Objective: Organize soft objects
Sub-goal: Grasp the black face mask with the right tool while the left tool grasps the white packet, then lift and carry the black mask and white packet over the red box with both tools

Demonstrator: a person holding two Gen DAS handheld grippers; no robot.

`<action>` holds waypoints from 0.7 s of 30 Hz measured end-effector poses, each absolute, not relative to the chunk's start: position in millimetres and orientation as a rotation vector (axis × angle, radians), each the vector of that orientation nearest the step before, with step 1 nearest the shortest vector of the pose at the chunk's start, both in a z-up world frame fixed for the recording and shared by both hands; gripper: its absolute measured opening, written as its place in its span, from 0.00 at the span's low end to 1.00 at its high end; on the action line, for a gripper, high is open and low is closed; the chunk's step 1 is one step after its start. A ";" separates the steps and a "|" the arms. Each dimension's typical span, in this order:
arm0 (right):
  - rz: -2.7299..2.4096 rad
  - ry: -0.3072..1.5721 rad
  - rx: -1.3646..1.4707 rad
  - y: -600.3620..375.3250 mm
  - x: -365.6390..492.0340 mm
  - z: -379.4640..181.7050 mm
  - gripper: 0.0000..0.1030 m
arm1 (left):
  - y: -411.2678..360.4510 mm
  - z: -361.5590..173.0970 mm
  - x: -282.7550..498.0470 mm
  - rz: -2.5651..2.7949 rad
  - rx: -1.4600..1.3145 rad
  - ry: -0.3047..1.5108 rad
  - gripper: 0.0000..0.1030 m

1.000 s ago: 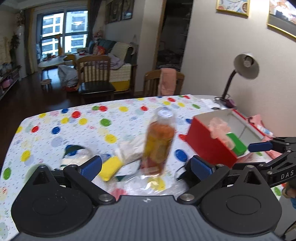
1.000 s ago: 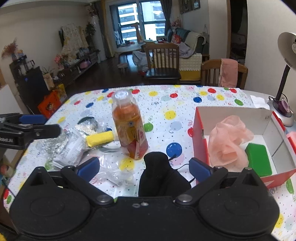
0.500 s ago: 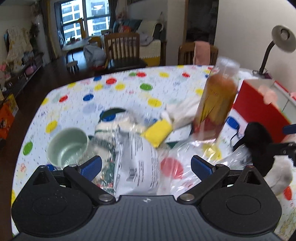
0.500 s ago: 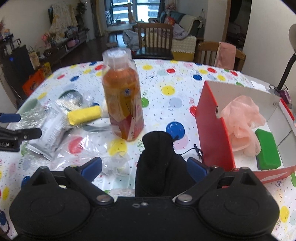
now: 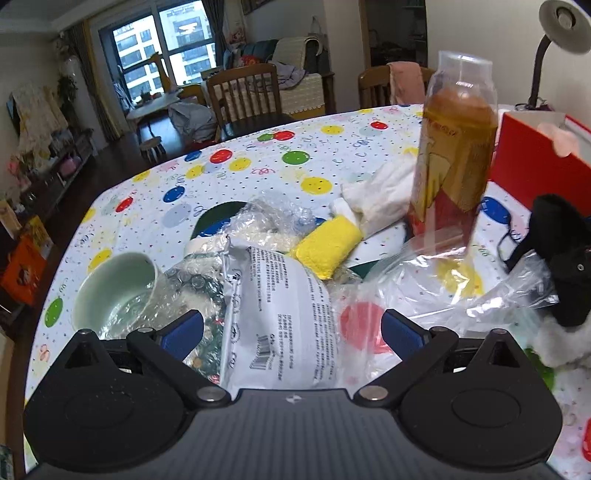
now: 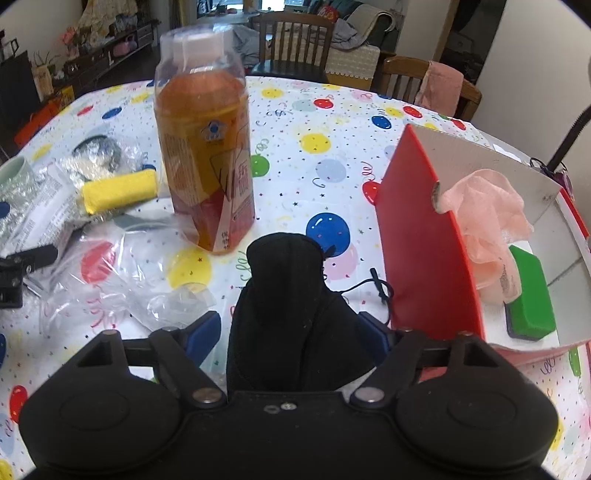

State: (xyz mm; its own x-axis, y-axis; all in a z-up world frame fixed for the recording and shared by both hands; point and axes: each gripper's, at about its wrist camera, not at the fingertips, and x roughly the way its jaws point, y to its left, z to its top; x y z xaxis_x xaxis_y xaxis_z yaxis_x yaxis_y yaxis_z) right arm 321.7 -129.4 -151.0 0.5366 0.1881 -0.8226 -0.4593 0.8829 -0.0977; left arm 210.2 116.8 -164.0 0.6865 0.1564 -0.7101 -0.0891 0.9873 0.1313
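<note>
A black soft pouch (image 6: 284, 295) lies on the dotted tablecloth between the jaws of my right gripper (image 6: 288, 332). Those jaws are closing; the right pad sits at the pouch's edge and a sliver of gap shows at the left pad. My left gripper (image 5: 291, 332) hangs open low over a white printed packet (image 5: 280, 306). Beyond it lie a yellow sponge roll (image 5: 328, 245) and a white cloth (image 5: 384, 192). The red box (image 6: 417, 236) on the right holds a pink cloth (image 6: 487, 210) and a green sponge (image 6: 532, 295).
A tall orange drink bottle (image 6: 207, 147) stands just beyond the pouch. Clear plastic bags (image 5: 443, 288) and bubble wrap litter the cloth. A pale green cup (image 5: 110, 280) sits at the left. A desk lamp (image 5: 561, 18) and chairs stand behind the table.
Both grippers have come down closer to the table. The left view swung from the bottle and box over to the white packet. The right jaws have narrowed around the black pouch.
</note>
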 end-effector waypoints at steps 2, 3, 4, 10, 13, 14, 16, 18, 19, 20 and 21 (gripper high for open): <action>0.400 0.929 -0.348 -125.5 322.8 -155.4 0.72 | 116.1 -168.0 213.9 0.157 0.105 0.800 1.00; 0.398 0.931 -0.363 -123.5 323.7 -157.7 0.70 | 116.1 -169.5 215.5 0.165 0.111 0.799 1.00; 0.396 0.933 -0.375 -121.8 324.3 -160.1 0.68 | 116.1 -171.2 217.6 0.172 0.118 0.800 1.00; 0.398 0.940 -0.377 -119.4 327.4 -166.2 0.56 | 117.4 -180.2 225.6 0.191 0.146 0.822 0.92; 0.398 0.930 -0.366 -119.6 327.6 -165.1 0.49 | 119.4 -182.9 227.4 0.187 0.135 0.832 0.82; 0.397 0.929 -0.361 -119.8 327.7 -164.8 0.48 | 118.7 -183.6 227.8 0.191 0.144 0.833 0.76; 0.396 0.927 -0.352 -120.0 327.6 -164.1 0.41 | 116.5 -184.6 227.8 0.194 0.163 0.830 0.72; 0.401 0.927 -0.342 -120.6 327.4 -163.1 0.36 | 117.0 -186.2 228.0 0.189 0.157 0.845 0.70; 0.399 0.926 -0.335 -121.1 327.3 -162.4 0.35 | 117.8 -186.8 227.7 0.189 0.154 0.846 0.69; 0.396 0.924 -0.328 -121.8 327.2 -161.7 0.35 | 118.4 -186.6 227.1 0.185 0.148 0.845 0.67; 0.393 0.925 -0.315 -123.0 327.4 -160.8 0.34 | 118.6 -186.3 226.7 0.183 0.149 0.846 0.66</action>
State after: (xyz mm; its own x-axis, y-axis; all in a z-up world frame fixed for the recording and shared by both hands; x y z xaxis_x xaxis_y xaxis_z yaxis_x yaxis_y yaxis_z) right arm 327.4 -123.0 -160.8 0.5400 0.1917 -0.8195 -0.4574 0.8842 -0.0945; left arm 226.7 118.6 -186.3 0.6488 0.2194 -0.7286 -0.1016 0.9739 0.2028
